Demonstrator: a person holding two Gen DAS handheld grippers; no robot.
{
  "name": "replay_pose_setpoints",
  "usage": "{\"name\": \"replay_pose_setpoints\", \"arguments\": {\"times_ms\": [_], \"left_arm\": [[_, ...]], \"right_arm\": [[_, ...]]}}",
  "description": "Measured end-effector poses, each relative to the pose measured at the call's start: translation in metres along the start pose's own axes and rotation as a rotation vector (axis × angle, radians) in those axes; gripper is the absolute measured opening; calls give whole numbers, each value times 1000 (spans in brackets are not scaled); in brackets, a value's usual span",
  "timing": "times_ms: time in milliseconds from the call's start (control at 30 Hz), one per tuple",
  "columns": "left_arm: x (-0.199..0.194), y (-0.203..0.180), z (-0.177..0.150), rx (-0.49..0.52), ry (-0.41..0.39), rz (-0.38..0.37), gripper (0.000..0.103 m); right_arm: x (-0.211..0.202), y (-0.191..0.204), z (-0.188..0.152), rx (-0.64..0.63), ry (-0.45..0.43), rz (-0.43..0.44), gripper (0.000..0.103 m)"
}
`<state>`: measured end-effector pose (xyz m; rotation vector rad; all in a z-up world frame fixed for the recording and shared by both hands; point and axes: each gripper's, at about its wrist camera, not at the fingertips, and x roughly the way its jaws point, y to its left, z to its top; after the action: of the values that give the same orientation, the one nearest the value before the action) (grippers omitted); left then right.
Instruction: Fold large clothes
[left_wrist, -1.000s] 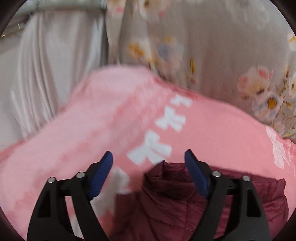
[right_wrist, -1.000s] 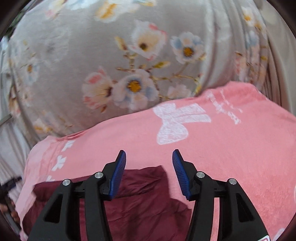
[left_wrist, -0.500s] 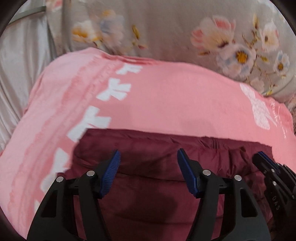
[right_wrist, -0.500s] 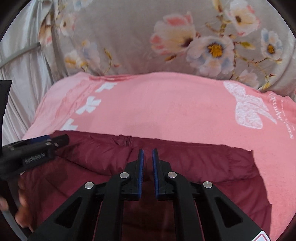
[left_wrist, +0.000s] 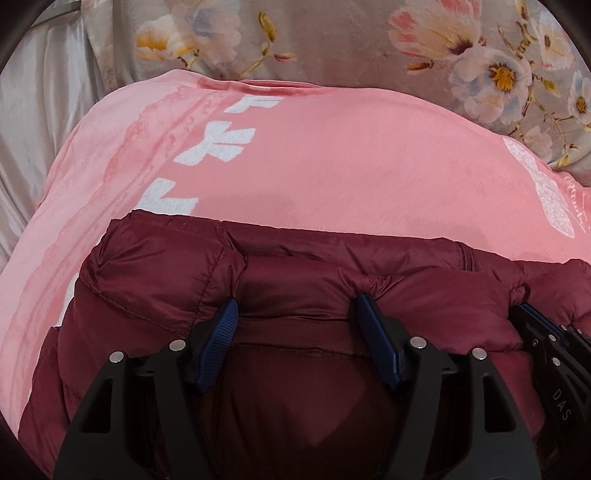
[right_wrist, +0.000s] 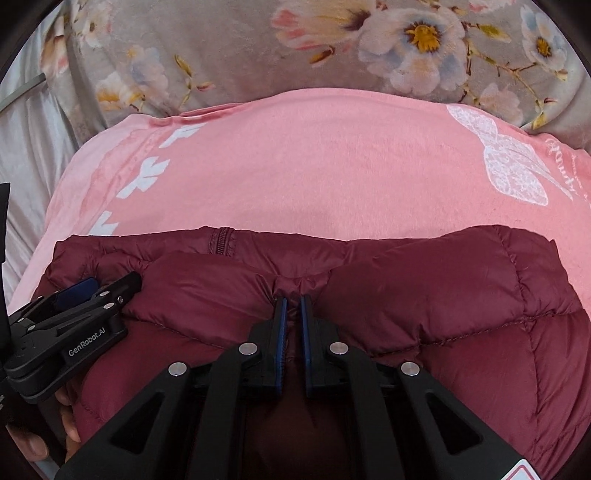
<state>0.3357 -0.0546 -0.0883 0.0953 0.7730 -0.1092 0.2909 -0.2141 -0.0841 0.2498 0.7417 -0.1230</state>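
Pinching jacket (right_wrist: 424, 295) fold: right tool (right_wrist: 291, 299) | left tool (left_wrist: 295, 306) spread wide, straddling it

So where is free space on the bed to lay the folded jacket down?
The pink blanket lies bare between the maroon jacket and the floral cover, from the white bow row to the lace bow print. The near side is crowded: jacket, left gripper, right gripper.

The jacket (right_wrist: 406, 295) is lying on the towel (right_wrist: 332, 166), just ahead of the right claw (right_wrist: 291, 302); the left claw (right_wrist: 85, 291) is sitting to its left (also on the jacket), the blanket (right_wrist: 240, 44) lying beyond.
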Motion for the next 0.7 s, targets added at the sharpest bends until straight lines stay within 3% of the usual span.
{"name": "replay_pose_setpoints", "arguments": {"times_ms": [567,700], "left_arm": [[4,-13,-2,67,11,70,66],[1,-11,-2,68,14,73,68]], "right_arm": [[5,-2,-1,14,19,21,4],[-10,-7,-3,46,-27,31,6]]}}
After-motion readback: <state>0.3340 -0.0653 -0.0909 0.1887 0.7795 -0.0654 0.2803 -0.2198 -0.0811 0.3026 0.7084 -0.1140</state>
